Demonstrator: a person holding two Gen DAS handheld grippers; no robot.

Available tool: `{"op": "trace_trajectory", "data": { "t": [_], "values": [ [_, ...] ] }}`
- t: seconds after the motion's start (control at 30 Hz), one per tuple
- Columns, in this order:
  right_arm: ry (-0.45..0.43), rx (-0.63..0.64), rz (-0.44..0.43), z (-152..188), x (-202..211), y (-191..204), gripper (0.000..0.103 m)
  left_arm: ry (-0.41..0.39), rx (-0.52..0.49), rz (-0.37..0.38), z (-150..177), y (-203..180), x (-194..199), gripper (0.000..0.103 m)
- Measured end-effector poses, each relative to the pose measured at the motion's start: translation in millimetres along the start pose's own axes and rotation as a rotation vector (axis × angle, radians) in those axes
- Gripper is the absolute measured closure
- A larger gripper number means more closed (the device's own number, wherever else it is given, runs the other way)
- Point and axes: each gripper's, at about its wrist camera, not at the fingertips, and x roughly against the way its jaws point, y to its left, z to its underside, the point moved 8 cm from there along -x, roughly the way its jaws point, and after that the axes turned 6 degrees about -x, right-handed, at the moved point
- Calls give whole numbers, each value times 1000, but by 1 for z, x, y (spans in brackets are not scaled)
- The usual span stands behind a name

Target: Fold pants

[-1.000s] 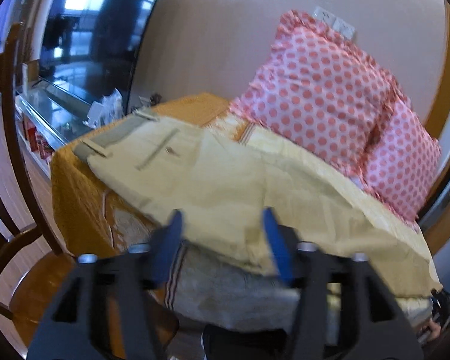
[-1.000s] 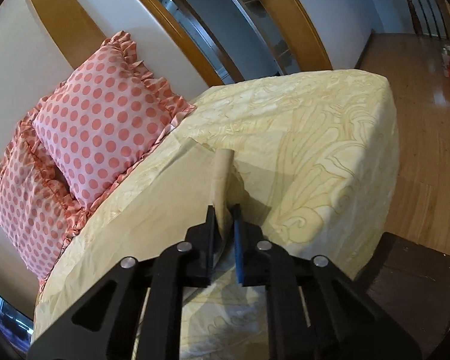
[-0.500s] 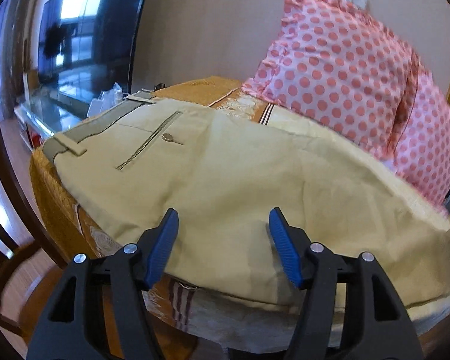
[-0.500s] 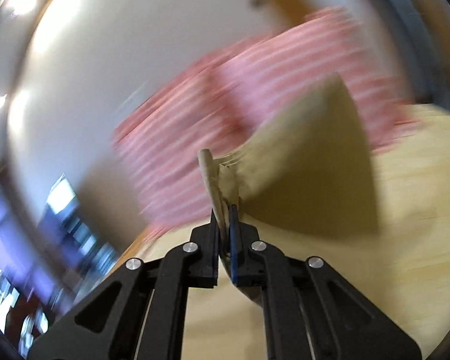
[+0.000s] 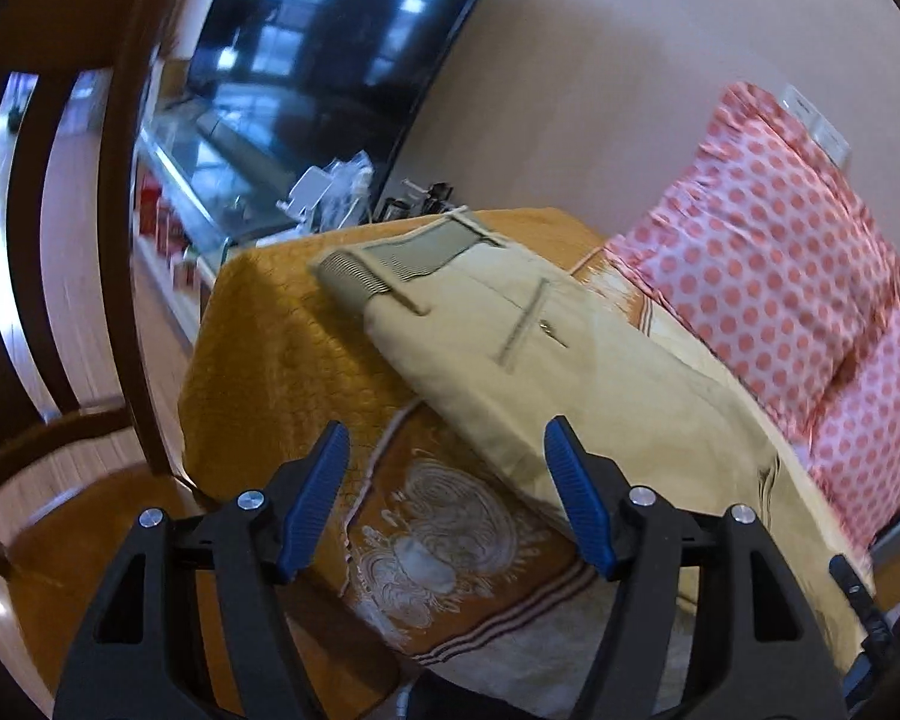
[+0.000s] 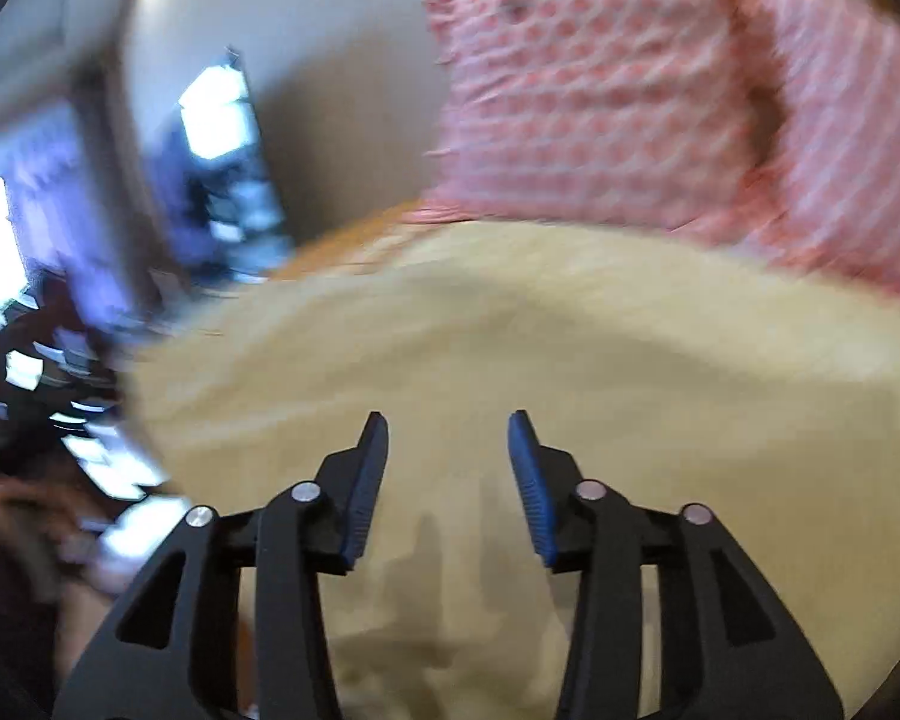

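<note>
The beige pants lie flat on the bed, grey-green waistband at the far left end, back pocket facing up. My left gripper is open and empty, just short of the pants' near edge, above the orange bedspread. In the blurred right wrist view, beige cloth fills the middle; I cannot tell pants from bed cover there. My right gripper is open and empty just above that cloth.
Two pink polka-dot pillows lean on the wall behind the pants; they also show in the right wrist view. A dark wooden chair stands at the bed's left. A TV and glass cabinet are behind.
My right gripper has let go of the pant leg end it held and opened, swinging fast to the left. My left gripper pulled back and left, off the pants.
</note>
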Motion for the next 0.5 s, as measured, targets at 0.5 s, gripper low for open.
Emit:
{"op": "trace_trajectory", "data": {
  "t": [0.5],
  "values": [
    [114, 86, -13, 32, -24, 15, 37, -32, 32, -48, -32, 2, -34, 34]
  ]
}}
